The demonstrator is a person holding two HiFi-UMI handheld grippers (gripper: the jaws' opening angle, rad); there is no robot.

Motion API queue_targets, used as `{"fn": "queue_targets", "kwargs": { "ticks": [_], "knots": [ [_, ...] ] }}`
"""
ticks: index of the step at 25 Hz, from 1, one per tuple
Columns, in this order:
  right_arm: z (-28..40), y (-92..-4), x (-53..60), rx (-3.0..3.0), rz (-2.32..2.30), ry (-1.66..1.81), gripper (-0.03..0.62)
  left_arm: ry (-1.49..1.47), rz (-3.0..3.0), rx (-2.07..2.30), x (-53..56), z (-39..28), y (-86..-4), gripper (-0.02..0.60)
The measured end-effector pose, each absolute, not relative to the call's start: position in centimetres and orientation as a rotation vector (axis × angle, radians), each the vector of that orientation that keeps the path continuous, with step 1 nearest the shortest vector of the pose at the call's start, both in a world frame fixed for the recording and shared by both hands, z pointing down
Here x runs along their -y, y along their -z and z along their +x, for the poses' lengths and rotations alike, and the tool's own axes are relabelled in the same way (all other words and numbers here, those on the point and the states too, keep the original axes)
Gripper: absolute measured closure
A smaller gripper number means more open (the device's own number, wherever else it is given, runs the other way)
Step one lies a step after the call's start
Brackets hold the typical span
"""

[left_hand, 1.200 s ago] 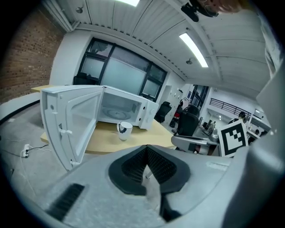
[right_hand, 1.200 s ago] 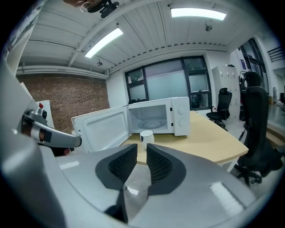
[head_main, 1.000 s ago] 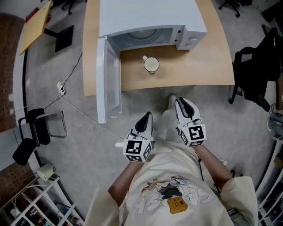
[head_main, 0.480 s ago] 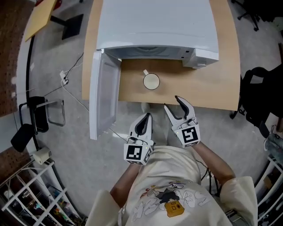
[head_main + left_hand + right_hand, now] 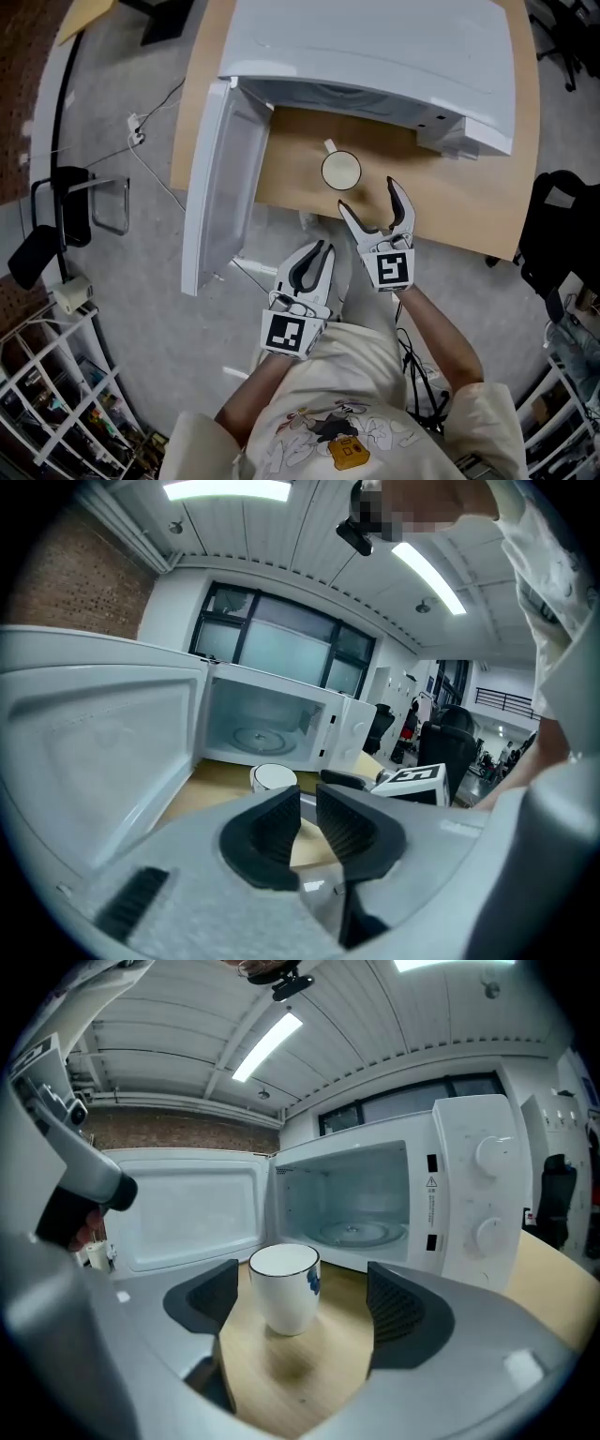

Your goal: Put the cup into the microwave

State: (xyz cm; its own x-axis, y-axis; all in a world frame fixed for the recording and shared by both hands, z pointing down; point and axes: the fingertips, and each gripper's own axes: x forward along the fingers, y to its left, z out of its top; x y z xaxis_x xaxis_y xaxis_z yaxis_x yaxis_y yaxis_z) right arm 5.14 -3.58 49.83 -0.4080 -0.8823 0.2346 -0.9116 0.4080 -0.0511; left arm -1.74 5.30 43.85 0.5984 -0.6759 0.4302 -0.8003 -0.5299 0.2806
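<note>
Head view looks down; both gripper views face the microwave (image 5: 375, 47).

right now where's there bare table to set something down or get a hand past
Widest bare wood: the table right of the cup, between the microwave front and the near edge. A narrower strip lies between the open door and the cup. Crowded before the cup: the right gripper, jaws just opening, nothing between them.

A light wooden table (image 5: 473, 202) stands on a speckled grey floor (image 5: 141, 319). A thin white cable (image 5: 137, 133) trails across the floor to its left, near a black metal-framed chair (image 5: 37, 255); a white wire rack (image 5: 52, 412) fills the lower-left corner.
</note>
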Motion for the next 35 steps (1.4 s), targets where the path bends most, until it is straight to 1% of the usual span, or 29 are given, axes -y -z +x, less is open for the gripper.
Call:
{"fn": "queue_targets", "kwargs": {
  "ticks": [7,13,16,27,31,35],
  "knots": [
    [2.3,-51.6,6.2,2.524,1.472,-0.076,0.158,-0.38,2.304,1.173,-6.8,-3.0,-45.4,0.546],
    [0.9,-53.1,8.0,2.543,1.463,-0.106,0.158,-0.397,2.261,1.172,-7.6,-4.0,-46.8,0.554],
    [0.5,-53.0,8.4,2.573,1.462,-0.1,0.201,-0.399,2.244,1.181,-7.7,-4.6,-47.2,0.56],
    [0.7,-53.4,8.2,2.521,1.46,-0.236,0.203,-0.393,2.23,1.199,-7.0,-5.5,-47.0,0.577],
    [0.7,-51.3,9.2,2.585,1.494,-0.14,0.204,-0.392,2.22,1.202,-7.0,-5.7,-47.2,0.577],
    [0.8,-49.6,10.3,2.607,1.522,-0.137,0.203,-0.383,2.218,1.205,-6.6,-5.6,-47.2,0.577]
  ]
}}
